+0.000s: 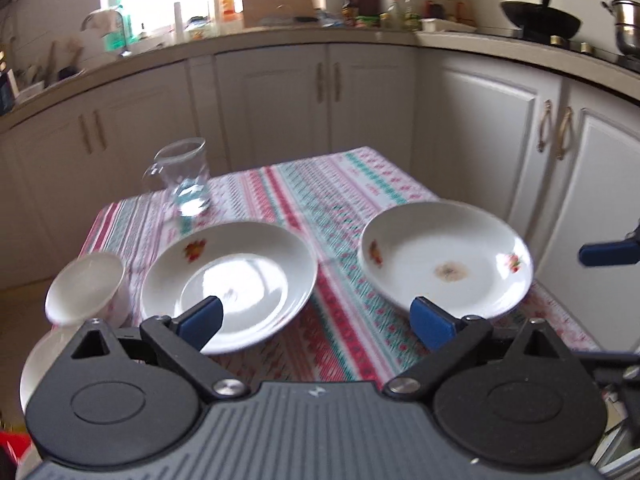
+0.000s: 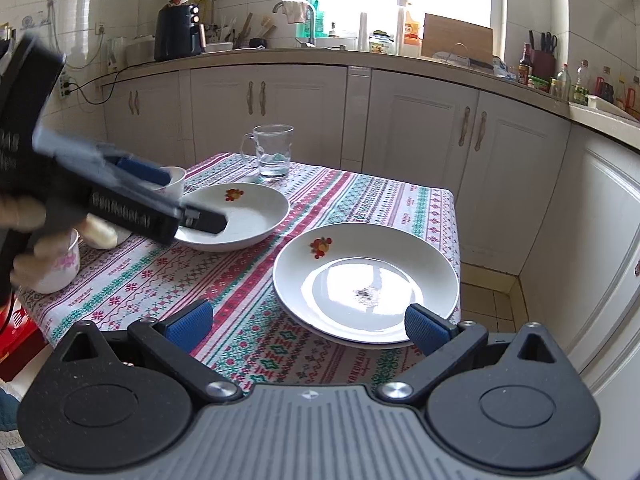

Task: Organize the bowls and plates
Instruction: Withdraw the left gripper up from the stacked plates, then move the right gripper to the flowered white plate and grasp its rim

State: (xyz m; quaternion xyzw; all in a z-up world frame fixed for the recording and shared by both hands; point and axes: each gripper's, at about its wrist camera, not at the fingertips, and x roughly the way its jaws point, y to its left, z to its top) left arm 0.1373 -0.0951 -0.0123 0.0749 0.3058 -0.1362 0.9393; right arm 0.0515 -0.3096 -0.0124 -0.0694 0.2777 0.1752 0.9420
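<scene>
Two white plates with flower prints lie on the striped tablecloth. The left plate (image 1: 228,284) (image 2: 236,216) sits under my left gripper (image 1: 316,320), which is open and empty, its left finger over the plate's near rim. The right plate (image 1: 444,258) (image 2: 366,280) has a brown stain and sits in front of my right gripper (image 2: 308,328), which is open and empty. Two white bowls stand at the table's left: one (image 1: 88,288) (image 2: 172,182) further back, one (image 1: 40,364) (image 2: 60,268) at the near corner. The left gripper (image 2: 184,196) also shows in the right wrist view.
A glass mug (image 1: 186,176) (image 2: 274,150) stands at the table's far left. The table (image 1: 352,184) is small, its edges close around the plates. White kitchen cabinets (image 1: 360,96) and a cluttered counter lie beyond. A red object (image 2: 16,336) sits low at the left.
</scene>
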